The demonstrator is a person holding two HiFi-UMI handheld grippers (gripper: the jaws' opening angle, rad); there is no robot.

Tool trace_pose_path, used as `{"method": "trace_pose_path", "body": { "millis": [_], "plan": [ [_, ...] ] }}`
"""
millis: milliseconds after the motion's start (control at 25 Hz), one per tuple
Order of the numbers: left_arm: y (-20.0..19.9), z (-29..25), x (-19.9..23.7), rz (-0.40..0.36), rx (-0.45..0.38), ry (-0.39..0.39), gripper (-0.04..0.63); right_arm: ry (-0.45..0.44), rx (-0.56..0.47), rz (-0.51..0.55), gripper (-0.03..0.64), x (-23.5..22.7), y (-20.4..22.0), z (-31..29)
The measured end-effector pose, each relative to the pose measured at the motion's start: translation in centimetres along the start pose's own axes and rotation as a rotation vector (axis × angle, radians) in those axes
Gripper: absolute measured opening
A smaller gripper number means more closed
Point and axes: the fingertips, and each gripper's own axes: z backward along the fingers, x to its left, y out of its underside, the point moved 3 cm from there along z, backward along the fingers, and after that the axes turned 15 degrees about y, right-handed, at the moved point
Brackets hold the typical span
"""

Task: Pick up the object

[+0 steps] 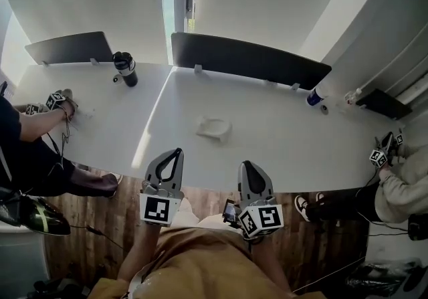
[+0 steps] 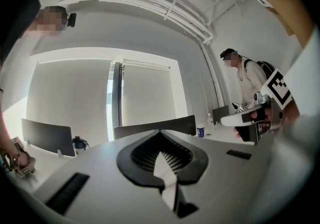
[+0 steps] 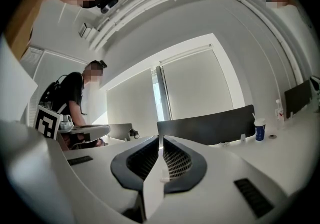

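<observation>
My left hand-held gripper (image 1: 175,154) and my right hand-held gripper (image 1: 246,167) sit side by side, apart, over the near edge of the white surface (image 1: 287,150). Ahead of the gap between them, near the middle of the surface, lies the small white shallow object (image 1: 213,128), touching neither. Behind it, along the far edge, stands a wide dark flat screen (image 1: 247,60), with a second dark flat screen (image 1: 70,47) to its left. A black lidded tumbler (image 1: 125,68) stands between the two screens, near the second one. A blue-and-white cup (image 1: 315,96) stands at the wide screen's right end. One seated person (image 1: 27,150) is at the surface's left side, another (image 1: 401,187) at its right.
</observation>
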Motion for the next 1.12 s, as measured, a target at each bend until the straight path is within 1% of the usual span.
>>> {"method": "trace_pose_path", "body": {
  "millis": [160,360,520,640,760,880,1120],
  "plan": [
    [1.9,-0.5,2.2,0.047,0.033,-0.005,0.006,0.026,0.018,0.029,0.011,0.4,0.5,-1.9],
    [3.4,-2.3,3.9,0.071,0.056,0.008,0.006,0.04,0.025,0.038,0.011,-0.1,0.7,-4.1],
    [3.9,-4.6,4.5,0.055,0.069,0.01,0.006,0.031,0.034,0.031,0.011,-1.2,1.3,-6.0],
    [3.5,-6.4,4.7,0.023,0.071,0.021,0.006,0.011,0.04,0.007,0.011,-2.0,1.6,-7.2],
    [3.0,-8.4,5.2,0.001,0.081,0.025,0.006,0.001,-0.017,0.003,0.009,-2.8,0.2,-8.5],
    [2.8,-9.7,5.9,0.003,0.086,0.005,0.006,-0.001,-0.035,0.009,0.009,-3.8,-0.5,-9.7],
    [3.2,-11.7,6.3,-0.001,0.112,-0.009,0.006,-0.018,-0.02,0.013,0.009,-5.3,-0.2,-12.3]
  ]
}}
